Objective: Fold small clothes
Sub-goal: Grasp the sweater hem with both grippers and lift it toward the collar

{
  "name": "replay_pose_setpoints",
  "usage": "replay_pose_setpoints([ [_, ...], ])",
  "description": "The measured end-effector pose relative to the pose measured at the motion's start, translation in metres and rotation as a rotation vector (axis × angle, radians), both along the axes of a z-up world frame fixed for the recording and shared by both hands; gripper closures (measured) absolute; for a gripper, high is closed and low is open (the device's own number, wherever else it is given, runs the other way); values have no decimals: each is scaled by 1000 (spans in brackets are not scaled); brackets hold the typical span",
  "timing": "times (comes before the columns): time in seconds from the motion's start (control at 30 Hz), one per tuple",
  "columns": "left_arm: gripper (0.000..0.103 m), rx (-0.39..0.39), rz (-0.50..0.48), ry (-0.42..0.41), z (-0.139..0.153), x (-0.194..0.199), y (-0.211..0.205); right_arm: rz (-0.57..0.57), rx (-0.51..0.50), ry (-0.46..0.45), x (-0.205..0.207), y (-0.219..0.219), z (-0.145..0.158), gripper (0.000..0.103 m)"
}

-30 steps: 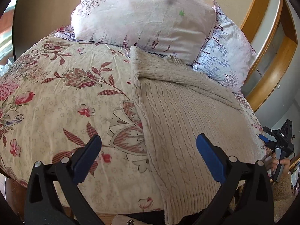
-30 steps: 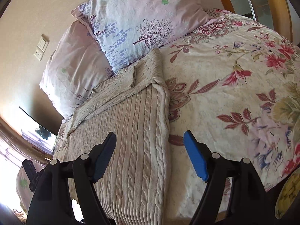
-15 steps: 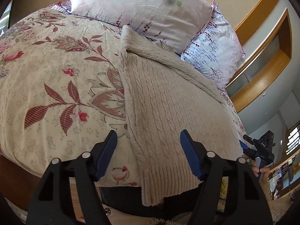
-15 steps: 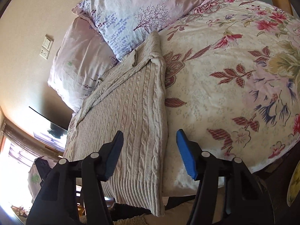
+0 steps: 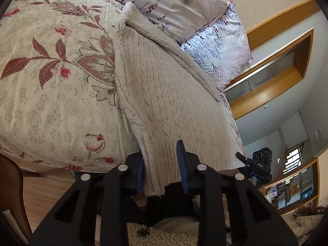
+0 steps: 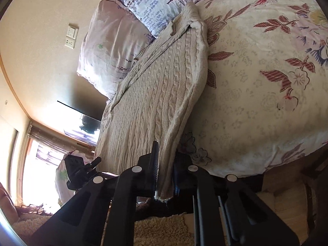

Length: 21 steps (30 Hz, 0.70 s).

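A beige cable-knit sweater (image 5: 164, 94) lies lengthwise on the floral bed, its ribbed hem hanging over the near bed edge; it also shows in the right wrist view (image 6: 155, 94). My left gripper (image 5: 162, 164) has its blue pads on either side of the hem's left corner, with a gap still showing at the right pad. My right gripper (image 6: 166, 164) is shut on the hem's right corner, the knit pinched between its pads. Each gripper shows in the other's view, at the opposite hem corner.
The floral bedspread (image 5: 51, 82) covers the bed. Two pillows (image 5: 168, 4) stand at the head, touching the sweater's collar. A wooden frame (image 5: 283, 78) is on the right wall. A fleecy garment (image 6: 160, 233) sits below the grippers. Wood floor (image 5: 45, 192) lies beside the bed.
Both grippers have dropped to the near bed edge and narrowed from wide open around the hem corners. The right one has closed on the knit.
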<state>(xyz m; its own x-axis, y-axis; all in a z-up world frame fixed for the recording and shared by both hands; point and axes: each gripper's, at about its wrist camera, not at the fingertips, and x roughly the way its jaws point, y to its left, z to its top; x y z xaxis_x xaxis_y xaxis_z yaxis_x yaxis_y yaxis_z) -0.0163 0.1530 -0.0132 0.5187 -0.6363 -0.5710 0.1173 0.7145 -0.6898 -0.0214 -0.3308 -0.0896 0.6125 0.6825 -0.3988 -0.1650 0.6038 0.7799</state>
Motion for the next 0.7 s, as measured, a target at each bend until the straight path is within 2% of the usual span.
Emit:
replay_pose_setpoints([
  [0.07,96,18,6,3,0,3,0,-11,-16,-37,-1,3,6,94],
  [0.2,96,34,13,-36,8,6,2,-68,-43,-160,-3,5,31,94],
  [0.37,96,80,53,-133,36,18,10,-170,-89,-317,-4,1,67,95],
  [0.7,96,136,171,-245,92,85,27,-314,-227,-500,24,7,121,95],
])
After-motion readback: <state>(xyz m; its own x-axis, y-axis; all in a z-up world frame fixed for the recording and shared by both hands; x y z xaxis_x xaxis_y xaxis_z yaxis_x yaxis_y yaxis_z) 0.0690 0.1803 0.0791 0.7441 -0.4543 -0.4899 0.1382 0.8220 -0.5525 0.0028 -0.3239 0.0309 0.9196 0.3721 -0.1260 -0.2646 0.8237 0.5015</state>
